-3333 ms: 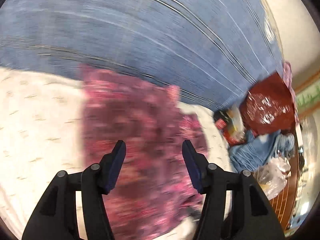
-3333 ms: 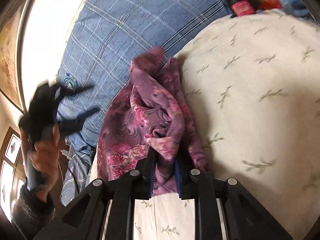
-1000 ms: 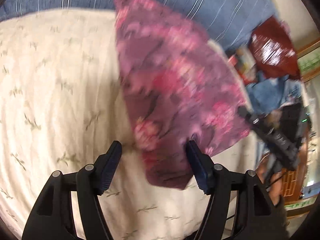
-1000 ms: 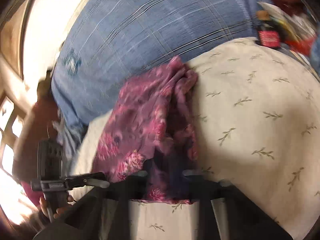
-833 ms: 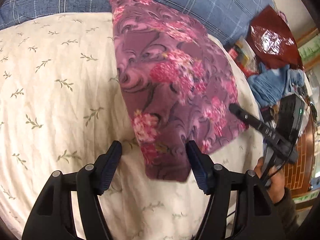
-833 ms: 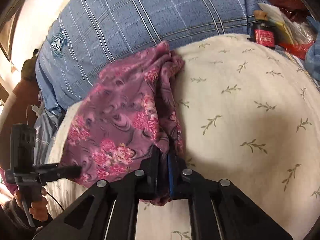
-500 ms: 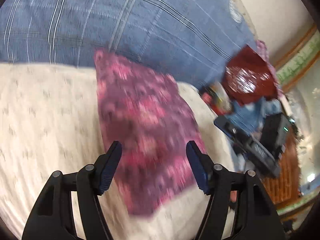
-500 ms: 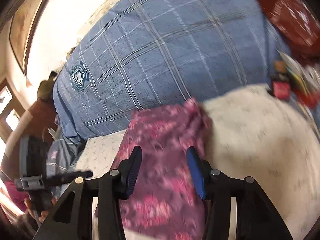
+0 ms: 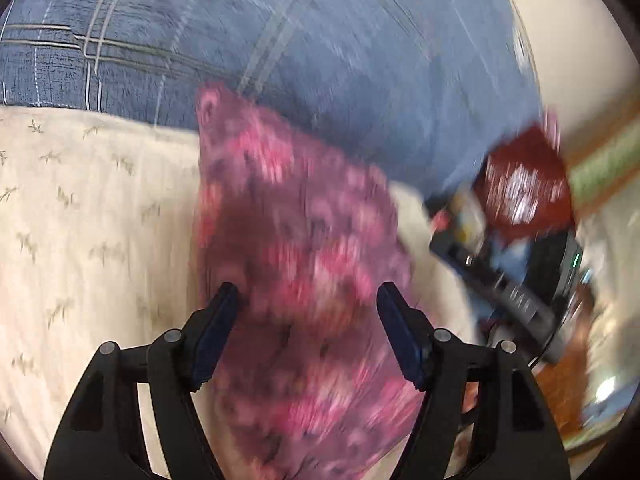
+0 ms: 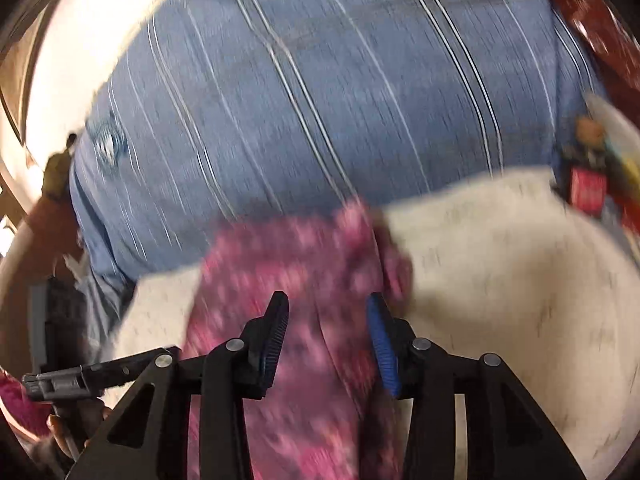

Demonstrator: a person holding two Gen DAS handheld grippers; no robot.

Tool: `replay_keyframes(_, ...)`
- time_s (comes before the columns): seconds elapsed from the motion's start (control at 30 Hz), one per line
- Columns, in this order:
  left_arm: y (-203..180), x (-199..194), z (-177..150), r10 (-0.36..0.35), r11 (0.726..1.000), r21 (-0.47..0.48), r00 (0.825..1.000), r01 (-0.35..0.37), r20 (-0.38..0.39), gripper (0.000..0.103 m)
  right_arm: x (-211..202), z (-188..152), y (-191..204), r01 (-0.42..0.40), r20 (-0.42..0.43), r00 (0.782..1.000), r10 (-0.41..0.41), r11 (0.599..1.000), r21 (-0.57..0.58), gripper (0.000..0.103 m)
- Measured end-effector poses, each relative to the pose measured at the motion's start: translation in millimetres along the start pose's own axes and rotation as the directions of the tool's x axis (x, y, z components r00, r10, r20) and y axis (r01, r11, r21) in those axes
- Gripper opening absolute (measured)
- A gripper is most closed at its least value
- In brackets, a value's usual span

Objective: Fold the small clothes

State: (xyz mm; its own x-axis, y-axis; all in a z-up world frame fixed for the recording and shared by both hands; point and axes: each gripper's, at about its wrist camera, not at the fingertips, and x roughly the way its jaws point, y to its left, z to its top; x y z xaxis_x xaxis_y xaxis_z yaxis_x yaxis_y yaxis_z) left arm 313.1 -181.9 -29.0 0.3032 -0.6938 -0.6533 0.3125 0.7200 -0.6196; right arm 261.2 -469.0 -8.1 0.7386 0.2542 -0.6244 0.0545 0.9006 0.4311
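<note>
Nearest to me, my left gripper (image 9: 307, 304) has its fingers spread wide with nothing between the pads, and my right gripper (image 10: 327, 320) is likewise parted and empty. Just beyond both, the purple floral garment (image 9: 296, 240) lies on the cream leaf-print bedspread (image 9: 80, 208), its far corner reaching the blue plaid pillow (image 9: 320, 60) behind. Both views are motion-blurred. Far right in the left wrist view, a dark red bag (image 9: 524, 184) sits among clutter I cannot make out.
</note>
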Motion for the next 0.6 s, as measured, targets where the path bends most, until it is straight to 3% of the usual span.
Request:
replay_keyframes(0.07,-1,6,16,0.033,0.999,-0.01,0.999,-0.033,0.014,0.071,9,15,8,-0.003,0.002,1.0,0.003,1.0,-0.024,0.041)
replay_keyframes(0.17,-2,31,32,0.102,0.995,0.014,0.995,-0.102,-0.009,0.071,44,21,13,0.03,-0.061,0.998,-0.033,0.998,-0.047,0.04)
replay_keyframes(0.23,-1,49,34,0.188,0.981,0.053,0.982,-0.187,-0.028,0.071,82,13,11,0.136,-0.158,0.976,-0.148,0.987,-0.087,0.039)
replay_keyframes(0.27,0,59,33,0.227,0.972,0.065,0.973,-0.224,-0.039,0.071,97,6,3,0.144,-0.196,0.968,-0.156,0.987,-0.077,0.039)
replay_keyframes(0.3,1,65,31,0.261,0.963,0.083,0.965,-0.257,-0.035,0.071,93,7,2,0.133,-0.165,0.976,-0.142,0.989,-0.061,0.039)
replay_keyframes(0.37,-1,58,30,0.254,0.963,0.097,0.967,-0.25,-0.03,0.071,83,13,-1,0.119,-0.177,0.977,-0.121,0.993,-0.019,0.038)
replay_keyframes(0.5,11,9,18,0.101,0.995,0.018,0.995,-0.1,-0.005,0.071,32,4,6,0.015,-0.082,0.996,-0.02,0.998,-0.06,0.042)
replay_keyframes(0.6,8,-1,-8,0.162,0.984,0.067,0.987,-0.163,0.013,0.071,23,-23,6,0.004,-0.118,0.993,-0.018,0.993,-0.119,0.041)
